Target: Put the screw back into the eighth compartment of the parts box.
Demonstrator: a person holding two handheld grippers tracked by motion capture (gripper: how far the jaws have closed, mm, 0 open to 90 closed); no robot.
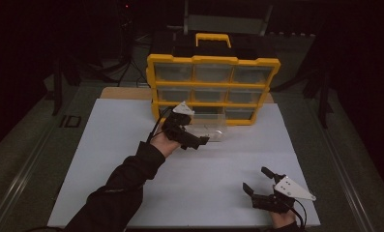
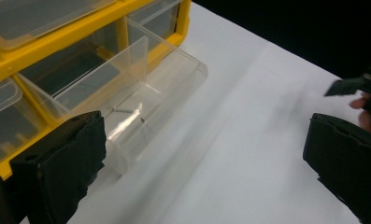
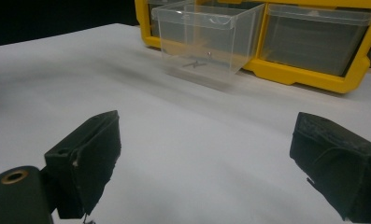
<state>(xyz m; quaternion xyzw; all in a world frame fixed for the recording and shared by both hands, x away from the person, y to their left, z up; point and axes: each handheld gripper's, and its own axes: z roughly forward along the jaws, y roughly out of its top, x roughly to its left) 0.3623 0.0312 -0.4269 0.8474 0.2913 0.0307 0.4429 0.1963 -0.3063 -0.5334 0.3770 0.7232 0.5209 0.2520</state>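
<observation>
A yellow organizer cabinet (image 1: pixel 213 61) with clear drawers stands upright at the back of the white board. One clear drawer (image 1: pixel 210 126) in its bottom row is pulled out onto the board. A few small dark screws (image 2: pixel 126 111) lie on its floor; the right gripper view also shows the drawer (image 3: pixel 206 35) and screws (image 3: pixel 192 64). My left gripper (image 1: pixel 192 137) hovers at the drawer's front left corner, open with nothing between its jaws (image 2: pixel 206 158). My right gripper (image 1: pixel 255 178) rests near the board's front right, open and empty (image 3: pixel 211 163), facing the drawer from a distance.
The white board (image 1: pixel 122 159) covers most of the table, with bare surface between the two grippers. The cabinet's other drawers (image 2: pixel 15 18) are pushed in. A black-sleeved forearm (image 1: pixel 117 193) reaches in from the bottom left. Dark surroundings lie beyond the table edges.
</observation>
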